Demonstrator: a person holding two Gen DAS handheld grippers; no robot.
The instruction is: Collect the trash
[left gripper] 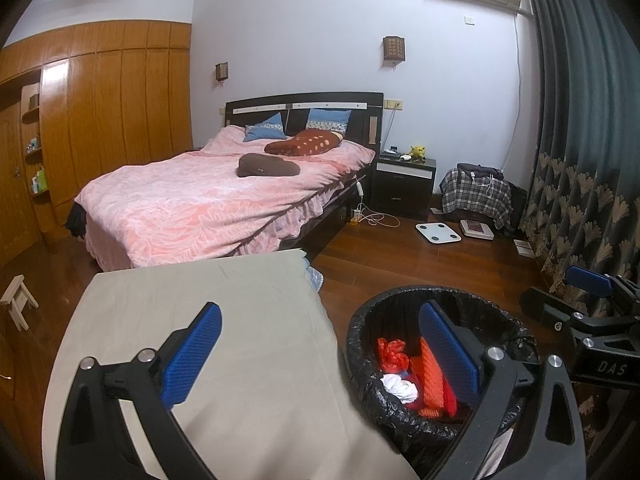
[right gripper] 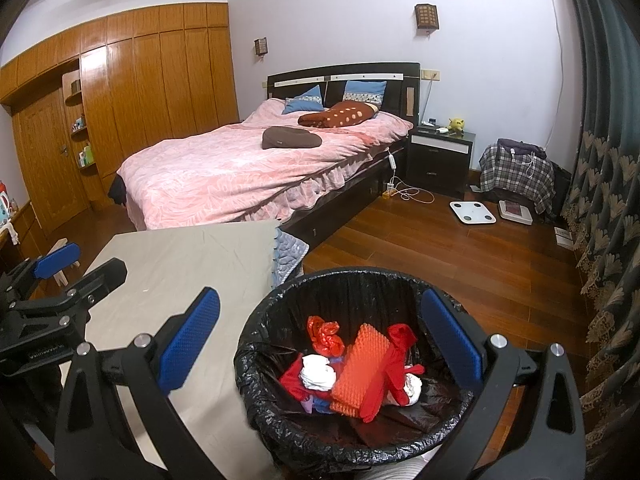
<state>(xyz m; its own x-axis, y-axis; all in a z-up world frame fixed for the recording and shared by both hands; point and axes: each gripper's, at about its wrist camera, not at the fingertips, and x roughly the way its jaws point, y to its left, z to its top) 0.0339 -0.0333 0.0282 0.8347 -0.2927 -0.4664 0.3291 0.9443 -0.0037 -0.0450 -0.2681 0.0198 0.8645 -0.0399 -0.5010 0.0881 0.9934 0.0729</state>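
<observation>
Both tongs (left gripper: 320, 344) (right gripper: 320, 340) agape; trash (right gripper: 352, 364) seemingly binned (right gripper: 360, 280)

Bin liner (right gripper: 280, 432) is crinkly glossy black plastic, desk (right gripper: 180, 272) has matt beige cloth, floor (right gripper: 460, 264) shiny polished wood, fingers (right gripper: 188, 340) textured blue rubbery pads.

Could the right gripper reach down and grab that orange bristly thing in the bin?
Probably yes: the right gripper hangs open above the trash bin, and the orange brush lies on top of the pile, uncovered.
</observation>
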